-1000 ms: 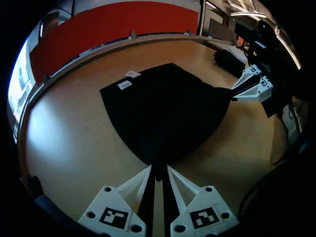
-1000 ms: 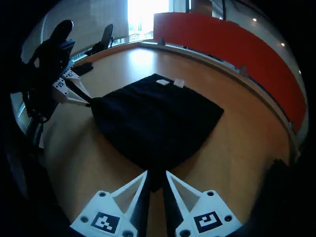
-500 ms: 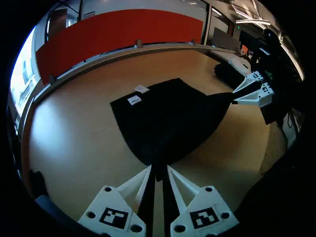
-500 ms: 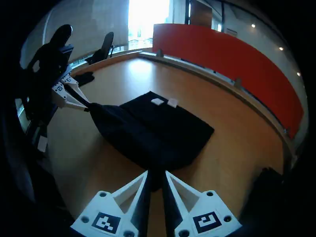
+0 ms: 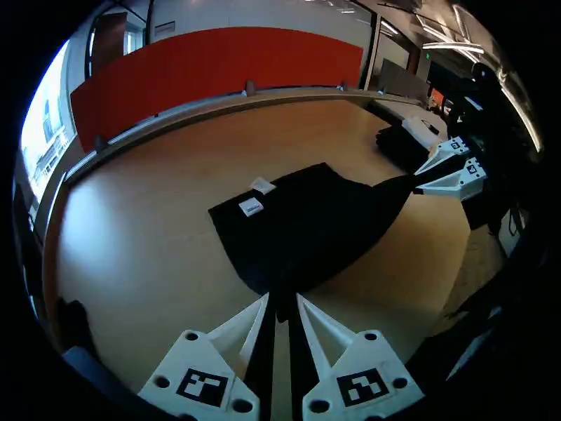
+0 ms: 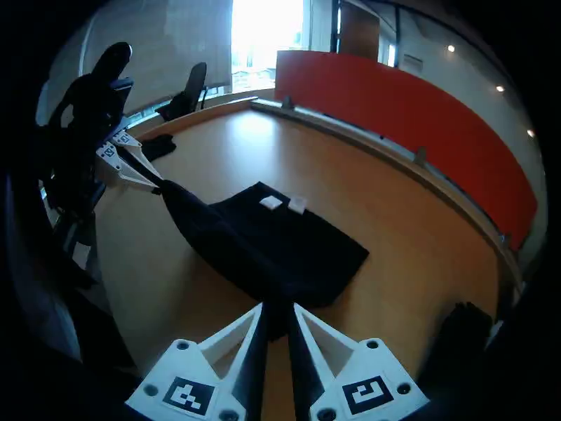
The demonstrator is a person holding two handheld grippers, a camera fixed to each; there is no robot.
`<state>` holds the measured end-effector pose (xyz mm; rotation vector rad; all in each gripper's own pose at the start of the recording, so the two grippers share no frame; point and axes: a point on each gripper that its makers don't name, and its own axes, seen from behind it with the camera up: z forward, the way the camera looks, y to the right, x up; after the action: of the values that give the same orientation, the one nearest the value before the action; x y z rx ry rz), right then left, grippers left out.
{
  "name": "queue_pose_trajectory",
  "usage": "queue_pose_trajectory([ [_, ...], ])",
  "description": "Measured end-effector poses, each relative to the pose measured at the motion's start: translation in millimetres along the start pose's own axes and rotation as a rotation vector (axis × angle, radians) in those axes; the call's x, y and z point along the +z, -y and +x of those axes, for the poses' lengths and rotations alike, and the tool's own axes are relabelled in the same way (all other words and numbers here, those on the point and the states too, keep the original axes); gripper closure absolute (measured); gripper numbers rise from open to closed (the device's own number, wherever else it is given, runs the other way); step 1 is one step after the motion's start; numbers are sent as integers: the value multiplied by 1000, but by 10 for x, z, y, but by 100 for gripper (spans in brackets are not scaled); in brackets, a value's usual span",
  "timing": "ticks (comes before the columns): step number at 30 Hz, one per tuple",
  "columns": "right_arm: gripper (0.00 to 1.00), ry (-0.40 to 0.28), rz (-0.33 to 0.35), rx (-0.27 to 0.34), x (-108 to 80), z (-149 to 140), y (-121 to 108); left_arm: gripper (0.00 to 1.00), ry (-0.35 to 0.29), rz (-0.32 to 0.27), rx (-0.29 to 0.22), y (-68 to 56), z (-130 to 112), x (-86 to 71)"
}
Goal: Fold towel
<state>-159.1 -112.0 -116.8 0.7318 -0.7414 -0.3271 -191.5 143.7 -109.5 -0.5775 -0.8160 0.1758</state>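
A black towel [image 5: 308, 224] lies partly on the wooden table [image 5: 140, 231], with white labels near its far edge. Its near edge is lifted off the table between the two grippers. My left gripper [image 5: 282, 307] is shut on one near corner of the towel. In the left gripper view the right gripper [image 5: 415, 181] holds the other corner at the right. In the right gripper view the towel [image 6: 280, 245] hangs from my right gripper [image 6: 278, 312], which is shut on its corner, up to the left gripper [image 6: 160, 188] at the left.
A red partition [image 5: 210, 63] runs along the table's far edge. A dark folded pile [image 5: 400, 140] lies at the table's right end. Office chairs [image 6: 186, 88] stand by a bright window. A person's dark sleeve [image 6: 77, 147] is behind the left gripper.
Both grippers have risen and pulled back, lifting the towel's near edge higher. More of the towel hangs in the air and less of it lies flat.
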Motion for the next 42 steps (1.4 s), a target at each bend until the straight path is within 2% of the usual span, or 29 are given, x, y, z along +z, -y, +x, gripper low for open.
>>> queue_pose_trajectory([
  [11, 84, 12, 21, 2, -214, 36, 166, 88, 7, -14, -13, -87, -17, -218],
  [21, 84, 20, 35, 10, -193, 10, 255, 88, 9, -9, -14, -60, -21, -234],
  [30, 84, 41, 26, 9, -70, 64, 116, 89, -3, -1, -13, 34, 115, -103],
  [42, 84, 82, 20, 16, 283, 136, -234, 88, -5, 28, -24, 307, 324, 278],
])
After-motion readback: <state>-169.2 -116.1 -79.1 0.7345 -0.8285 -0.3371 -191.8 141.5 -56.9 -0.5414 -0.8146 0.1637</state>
